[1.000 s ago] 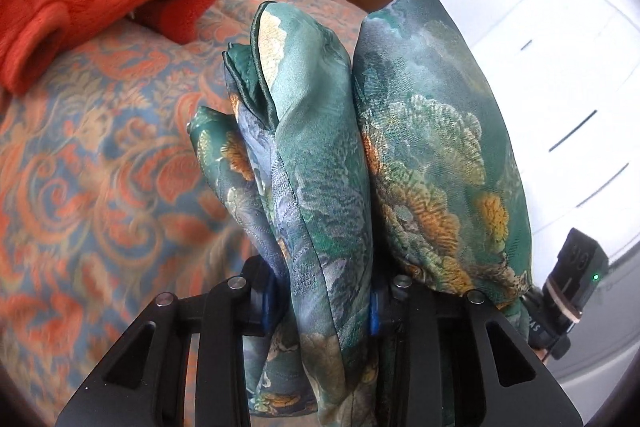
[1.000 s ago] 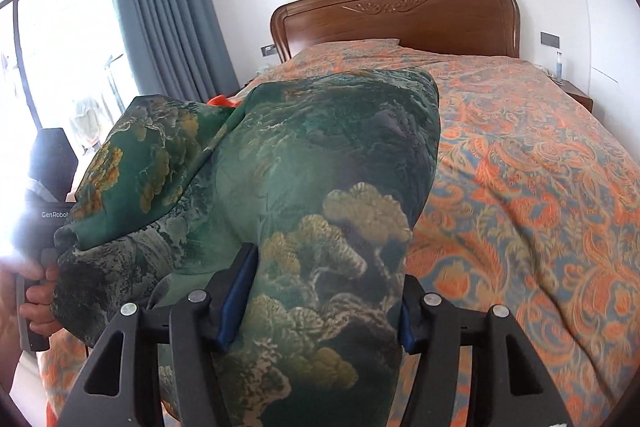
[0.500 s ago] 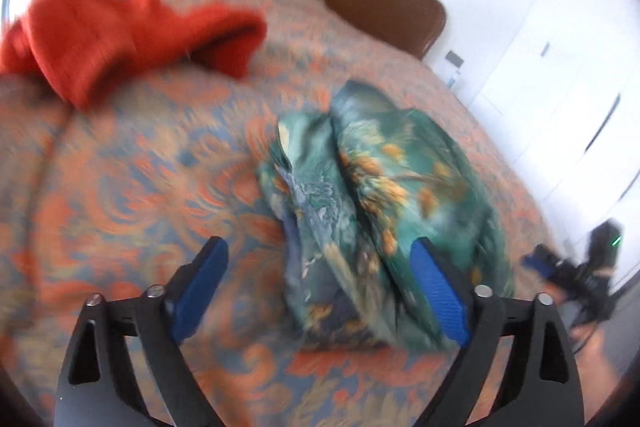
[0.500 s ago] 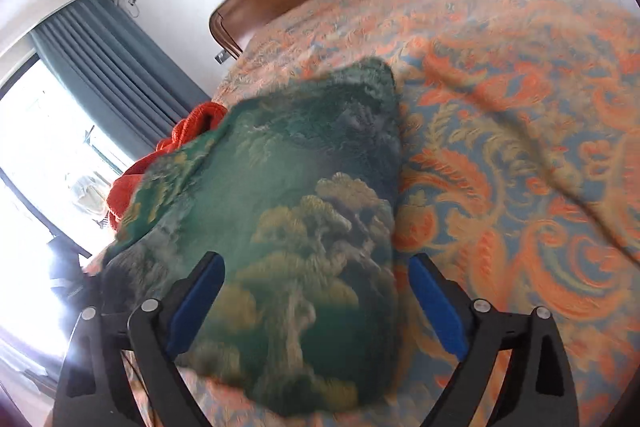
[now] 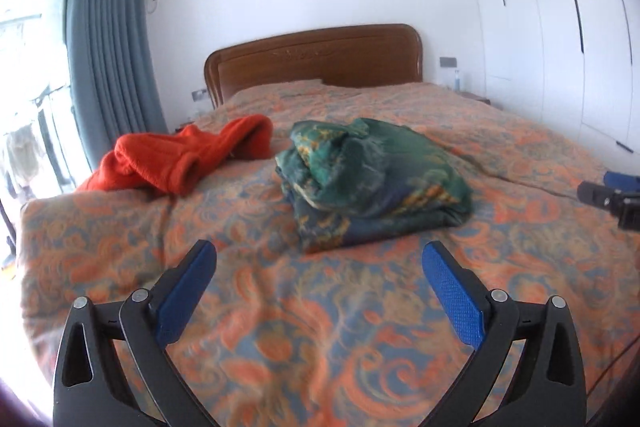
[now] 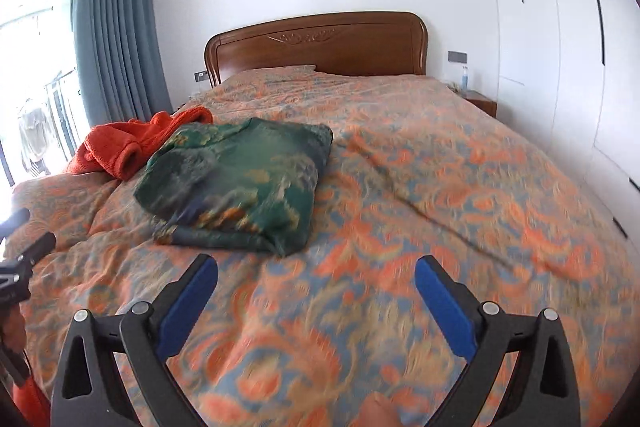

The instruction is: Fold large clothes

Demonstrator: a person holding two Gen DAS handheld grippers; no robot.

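Lying folded on the bed (image 5: 520, 131), the green printed garment (image 5: 372, 179) sits ahead of my left hand-held gripper (image 5: 320, 287) and clear of its blue pads; from my right hand-held gripper (image 6: 316, 291) the same bundle (image 6: 240, 183) lies ahead and to the left. Both grippers stand wide, their jaws having just been opening, and nothing is between them now: only the patterned bedspread (image 6: 400, 227) shows in each gap. I judge the fold of this piece finished and the release made, so the step in hand is the pull-back from the bundle. Its upper layers look loosely bunched at the far left corner, which may want a tidy press. Beyond the bundle and further left lies the orange knit garment (image 5: 180, 159), crumpled and unfolded, touching or just beside the green one in the right view. The next move, as I read it, calls for reaching past the bundle to the orange piece with both jaws wide, pinching two edges and spreading it flat on bare bedspread.
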